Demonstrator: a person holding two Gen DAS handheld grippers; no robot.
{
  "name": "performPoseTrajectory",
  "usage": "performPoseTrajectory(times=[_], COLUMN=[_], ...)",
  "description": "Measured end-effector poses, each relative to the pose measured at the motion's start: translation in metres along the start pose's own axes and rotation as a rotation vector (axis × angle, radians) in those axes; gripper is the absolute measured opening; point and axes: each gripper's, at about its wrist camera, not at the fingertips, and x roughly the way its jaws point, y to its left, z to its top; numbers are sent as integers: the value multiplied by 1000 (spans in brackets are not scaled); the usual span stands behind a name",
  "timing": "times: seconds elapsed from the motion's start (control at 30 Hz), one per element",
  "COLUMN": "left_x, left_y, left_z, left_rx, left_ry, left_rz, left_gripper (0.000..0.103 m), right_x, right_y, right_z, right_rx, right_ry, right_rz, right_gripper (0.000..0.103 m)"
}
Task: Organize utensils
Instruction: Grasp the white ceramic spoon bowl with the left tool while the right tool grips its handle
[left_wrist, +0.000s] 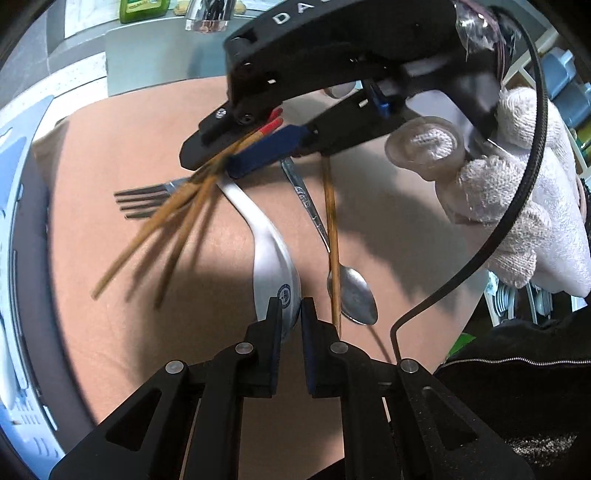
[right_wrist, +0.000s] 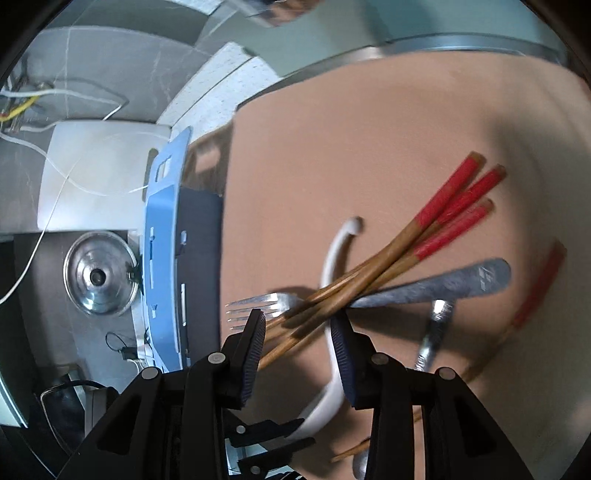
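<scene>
Black left gripper (left_wrist: 291, 314) pinched the white spoon's (left_wrist: 269, 254) bowl, hiding its tip, while the right gripper (right_wrist: 299, 325) clamped blurred chopsticks (right_wrist: 373, 273) above the half-covered fork (right_wrist: 258, 301) on the mat (left_wrist: 122, 147).

White letters "DA" show on the right gripper (left_wrist: 225, 155), the rest cut off

I see a peach mat (left_wrist: 122, 155) over a pale speckled counter (right_wrist: 221, 81), a chrome faucet (left_wrist: 208, 14) and green bottle (left_wrist: 144, 9) far off, and a steel pot lid (right_wrist: 99, 273) to the left.
</scene>
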Motion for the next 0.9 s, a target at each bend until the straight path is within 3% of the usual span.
performPoseTrajectory(times=[0.5, 0.57, 0.63, 0.73, 0.9], left_x=[5, 11, 17, 24, 21], left_y=[0, -5, -7, -16, -17], left_z=[10, 15, 15, 14, 11], left_rx=[44, 57, 83, 126, 114], left_ry=[35, 53, 64, 73, 70], left_rz=[16, 68, 113, 118, 72], left_gripper=[9, 17, 18, 18, 17], right_x=[15, 18, 21, 20, 12], right_y=[-2, 4, 6, 5, -5], right_z=[-12, -11, -12, -16, -24], right_rx=[-72, -106, -123, -121, -89], right_ry=[23, 8, 11, 35, 48], right_rz=[-107, -157, -198, -198, -180], right_gripper=[34, 27, 15, 9, 9])
